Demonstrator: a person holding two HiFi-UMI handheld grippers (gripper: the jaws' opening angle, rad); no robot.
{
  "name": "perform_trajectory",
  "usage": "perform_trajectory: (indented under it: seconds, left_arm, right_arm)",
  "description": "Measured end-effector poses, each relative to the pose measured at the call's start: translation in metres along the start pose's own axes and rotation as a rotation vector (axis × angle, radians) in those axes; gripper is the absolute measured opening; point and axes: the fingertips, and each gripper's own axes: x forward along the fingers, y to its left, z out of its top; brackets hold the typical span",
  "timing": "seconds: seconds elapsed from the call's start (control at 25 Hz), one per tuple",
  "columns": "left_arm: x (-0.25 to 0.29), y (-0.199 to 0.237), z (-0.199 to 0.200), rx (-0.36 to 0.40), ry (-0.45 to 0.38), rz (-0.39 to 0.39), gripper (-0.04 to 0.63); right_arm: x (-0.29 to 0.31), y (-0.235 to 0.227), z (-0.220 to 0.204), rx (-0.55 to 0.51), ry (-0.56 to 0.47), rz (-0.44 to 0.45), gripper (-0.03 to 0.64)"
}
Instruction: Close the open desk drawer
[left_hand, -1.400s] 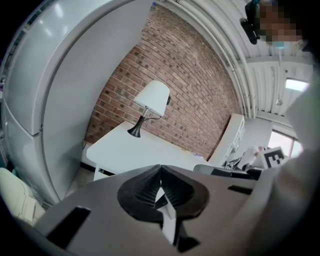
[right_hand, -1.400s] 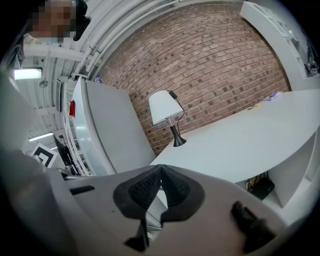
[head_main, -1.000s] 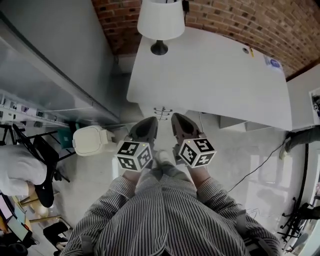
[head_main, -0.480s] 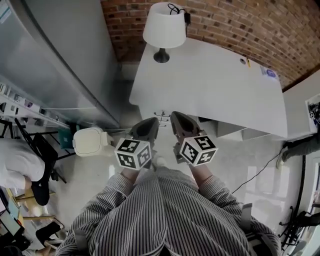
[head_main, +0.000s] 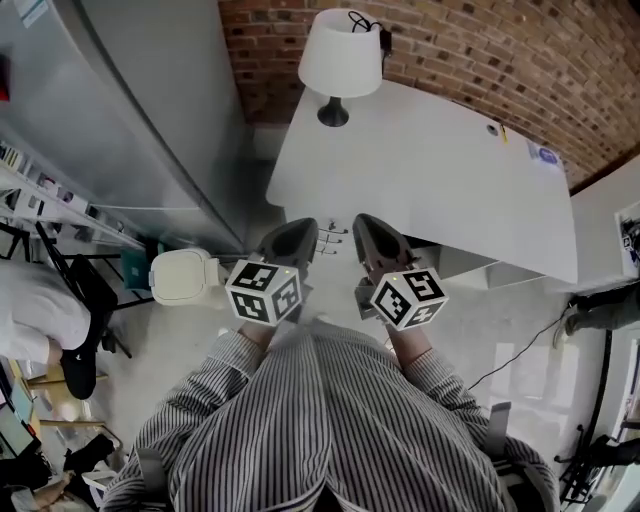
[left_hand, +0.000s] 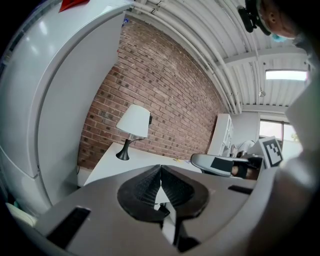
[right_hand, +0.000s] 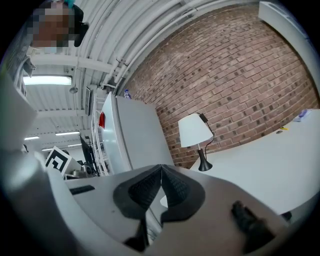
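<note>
You've edged closer to the white desk surface (head_main: 430, 170) over the last second. Your left tongs (head_main: 297, 232) and right tongs (head_main: 366, 228) are pressed together, empty. The open white desk drawer (head_main: 468, 262) juts out right of them, not yet touched.

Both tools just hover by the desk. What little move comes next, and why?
Probably lower the right tool toward what looks like the open drawer jutting out under the white desk's front edge. Both tools are shut and empty, and the right one is nearer it than the left tool.
</note>
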Motion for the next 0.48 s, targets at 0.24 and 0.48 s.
perform_trajectory:
  seconds: [0.24, 0.48]
  left_arm:
    - [0.004, -0.004, 0.005, 0.011, -0.007, -0.023, 0.012]
    - [0.011, -0.007, 0.002, 0.012, 0.019, -0.04, 0.012]
  right_arm:
    - [-0.001, -0.004, 0.007, -0.013, -0.018, 0.009, 0.017]
    - [0.003, 0.002, 0.001, -0.055, 0.026, 0.043, 0.017]
